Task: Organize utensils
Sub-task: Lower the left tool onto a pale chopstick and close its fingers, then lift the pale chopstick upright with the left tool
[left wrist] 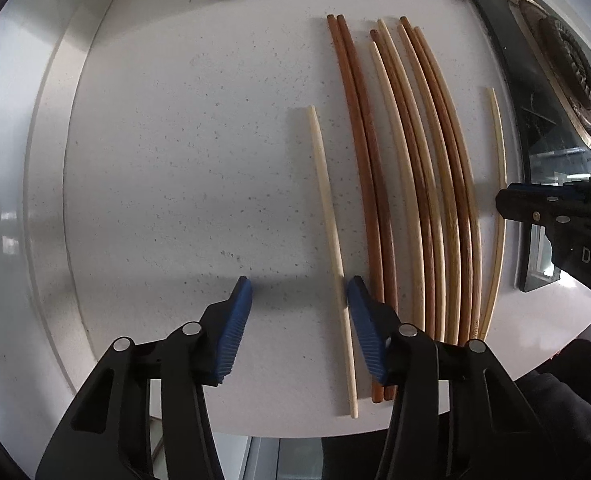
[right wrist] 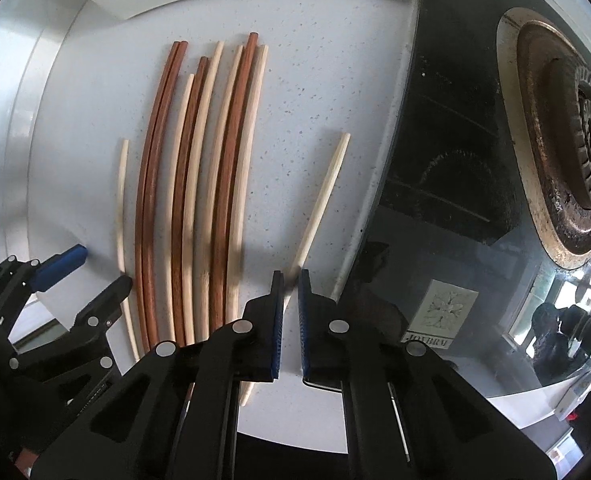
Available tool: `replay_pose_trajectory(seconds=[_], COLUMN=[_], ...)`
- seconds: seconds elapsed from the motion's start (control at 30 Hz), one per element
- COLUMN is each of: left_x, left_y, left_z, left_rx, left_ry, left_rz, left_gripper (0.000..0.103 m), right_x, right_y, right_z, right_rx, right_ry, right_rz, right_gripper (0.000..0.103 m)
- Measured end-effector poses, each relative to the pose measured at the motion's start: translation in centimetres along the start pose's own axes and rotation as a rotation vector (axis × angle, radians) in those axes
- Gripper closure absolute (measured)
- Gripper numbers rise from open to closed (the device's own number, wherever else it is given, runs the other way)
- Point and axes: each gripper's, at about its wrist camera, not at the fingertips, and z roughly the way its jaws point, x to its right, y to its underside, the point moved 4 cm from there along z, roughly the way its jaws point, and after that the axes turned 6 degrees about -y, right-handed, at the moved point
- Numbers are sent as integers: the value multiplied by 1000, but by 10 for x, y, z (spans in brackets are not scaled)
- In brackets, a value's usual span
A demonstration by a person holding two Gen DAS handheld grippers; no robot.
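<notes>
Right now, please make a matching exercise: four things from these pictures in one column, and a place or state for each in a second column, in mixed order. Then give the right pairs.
Things
1. left gripper
2. right gripper
3. pair of dark brown chopsticks
4. gas burner

Places or states
A. set in the black cooktop, right of the countertop
B. shut on a pale chopstick that lies apart, nearest the cooktop
C. side by side at the left edge of the chopstick bundle
D. open, astride a lone pale chopstick

Pairs: 1-D, 2-B, 3-C, 4-A
</notes>
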Motion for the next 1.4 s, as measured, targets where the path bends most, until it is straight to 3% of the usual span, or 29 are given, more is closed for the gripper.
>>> replay_pose_trajectory(seconds=[0.1,0.17,0.2,0.27,0.67,0.83,0.97,1.2,1.4], left_x=[0,5,4,6,-7,-5,-14,-28,-37], left_y=[-4,-9,-13,-24,8,10,16,25,32], left_z=[-3,-2,-3,-5,-3,-3,-21,-48,-84], left_rx=[-16,-22,-26,-31,-3,19,57,120,233], left_ry=[0,-6,-13,-9,-18,-23,-26,-32,-16], left_rz=[-7,-17,-24,-28,-48,-90,-130,-208,-285], left_gripper=[67,95,97,97,99,99,99,99,99], right_x=[-1,-2,0,1,-4,-26,-37,-49,-47], right_y=[-2,1,0,0,11,17,21,29,42], right_z=[2,2,2,1,5,-2,-9,-33,-50], right_rx=[-5,-2,3,13,37,65,111,219,292], right_ry=[-14,-19,-22,-19,-4,-22,10,-31,-76], right_rz=[24,28,31,25,-22,-82,-149,-276,-338], right_gripper=[96,96,96,96,98,98,98,98,98])
